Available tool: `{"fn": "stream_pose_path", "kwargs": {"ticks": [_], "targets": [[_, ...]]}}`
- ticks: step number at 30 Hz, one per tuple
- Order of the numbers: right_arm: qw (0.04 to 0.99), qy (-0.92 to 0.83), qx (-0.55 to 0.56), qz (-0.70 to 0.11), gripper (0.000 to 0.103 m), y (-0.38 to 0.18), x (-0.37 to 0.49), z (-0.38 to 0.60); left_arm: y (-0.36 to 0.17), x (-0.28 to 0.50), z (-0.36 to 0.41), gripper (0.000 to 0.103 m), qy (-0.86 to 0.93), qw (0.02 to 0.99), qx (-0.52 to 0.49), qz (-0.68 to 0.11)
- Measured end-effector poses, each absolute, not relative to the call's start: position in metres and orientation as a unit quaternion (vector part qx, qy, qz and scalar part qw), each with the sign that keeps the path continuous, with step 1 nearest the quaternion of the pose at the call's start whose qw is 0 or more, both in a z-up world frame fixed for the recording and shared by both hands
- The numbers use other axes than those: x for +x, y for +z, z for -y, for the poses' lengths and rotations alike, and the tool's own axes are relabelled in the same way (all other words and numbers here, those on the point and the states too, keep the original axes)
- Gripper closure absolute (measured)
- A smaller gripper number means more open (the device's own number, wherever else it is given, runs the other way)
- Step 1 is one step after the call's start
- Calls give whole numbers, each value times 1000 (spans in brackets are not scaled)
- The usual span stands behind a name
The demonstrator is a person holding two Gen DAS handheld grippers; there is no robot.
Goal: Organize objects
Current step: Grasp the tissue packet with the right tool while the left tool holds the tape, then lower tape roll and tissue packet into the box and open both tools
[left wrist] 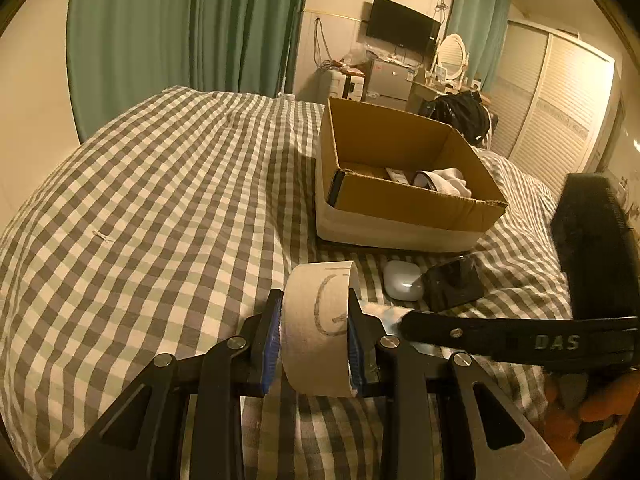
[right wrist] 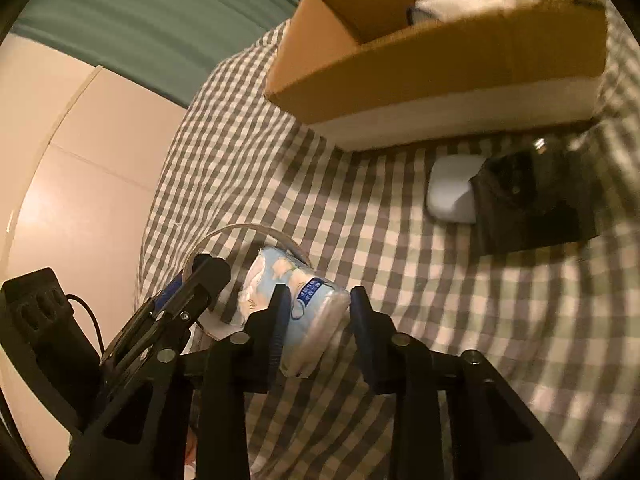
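Observation:
My left gripper point(left wrist: 314, 320) is shut on a roll of beige tape point(left wrist: 316, 332) with a hand-drawn letter on it, held over the checked bedspread point(left wrist: 160, 208). My right gripper point(right wrist: 318, 304) is closed around a light blue tissue pack point(right wrist: 296, 300) that sits between its fingers; the right pad shows a small gap. An open cardboard box point(left wrist: 400, 200) stands ahead on the bed point(right wrist: 400, 80) and holds a white cloth point(left wrist: 448, 182) and small items. The right gripper's arm crosses the left wrist view point(left wrist: 520, 336).
A white earbud case point(left wrist: 402, 280) and a black shiny object point(left wrist: 456, 284) lie in front of the box; both also show in the right wrist view, the case point(right wrist: 448, 192) and the black object point(right wrist: 532, 200). Green curtains, a TV, a dresser and wardrobe stand behind.

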State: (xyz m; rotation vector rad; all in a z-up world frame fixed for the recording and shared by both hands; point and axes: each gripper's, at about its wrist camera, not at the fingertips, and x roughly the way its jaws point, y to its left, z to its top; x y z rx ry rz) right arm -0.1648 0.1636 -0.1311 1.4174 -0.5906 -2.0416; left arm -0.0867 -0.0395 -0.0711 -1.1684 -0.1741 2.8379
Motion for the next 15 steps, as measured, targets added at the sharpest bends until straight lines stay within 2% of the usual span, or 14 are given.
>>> {"fn": "stream_pose_path", "kwargs": {"ticks": [10, 15], "targets": [[244, -843, 465, 115, 78, -71, -132, -187, -47, -75, 29, 74, 931, 21, -364, 33], [224, -869, 432, 90, 78, -44, -121, -198, -23, -76, 21, 74, 934, 23, -357, 17]]}}
